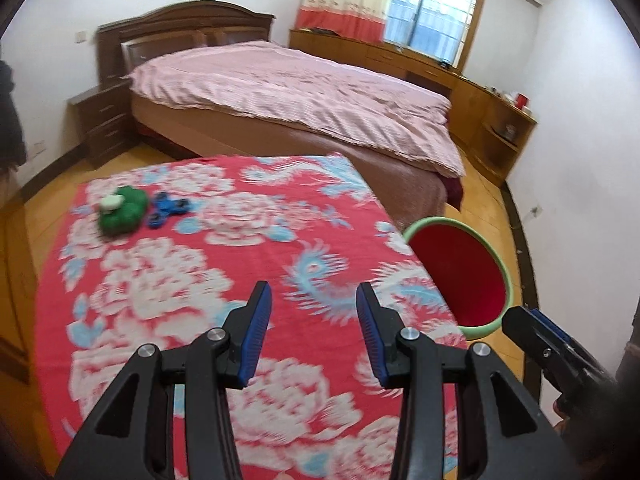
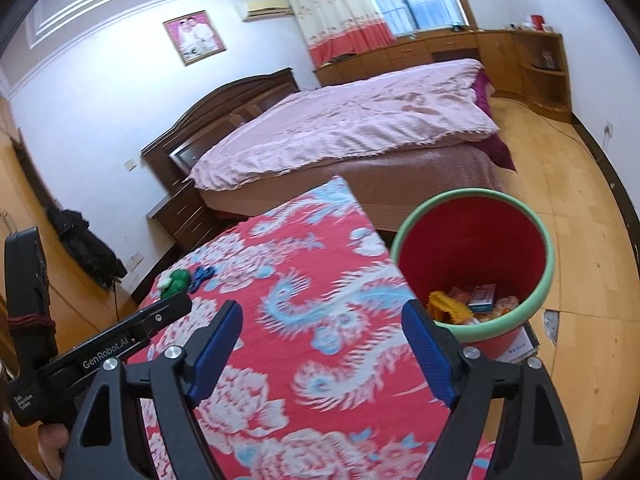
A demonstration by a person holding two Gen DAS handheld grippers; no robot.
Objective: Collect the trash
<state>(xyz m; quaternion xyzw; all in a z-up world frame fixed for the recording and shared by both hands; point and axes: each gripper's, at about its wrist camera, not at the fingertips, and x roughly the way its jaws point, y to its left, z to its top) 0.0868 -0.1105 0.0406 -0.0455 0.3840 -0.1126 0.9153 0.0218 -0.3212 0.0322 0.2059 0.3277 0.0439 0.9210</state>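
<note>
red bin [image 2: 472, 240] (green rim) holding trash [image 2: 470, 302]

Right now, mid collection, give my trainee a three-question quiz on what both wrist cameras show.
1. True or false: the left gripper holds a piece of trash.
2. Where does the red bin with the green rim stand? A) on the bed B) on the floor beside the table's corner C) on the cloth
3. Which two items lie on the red floral cloth at its far left?

Key:
1. False; both it and the right gripper are open, with nothing between the fingers.
2. B; wrappers and small boxes lie in its bottom.
3. A green toy and a blue fidget spinner, side by side.
</note>
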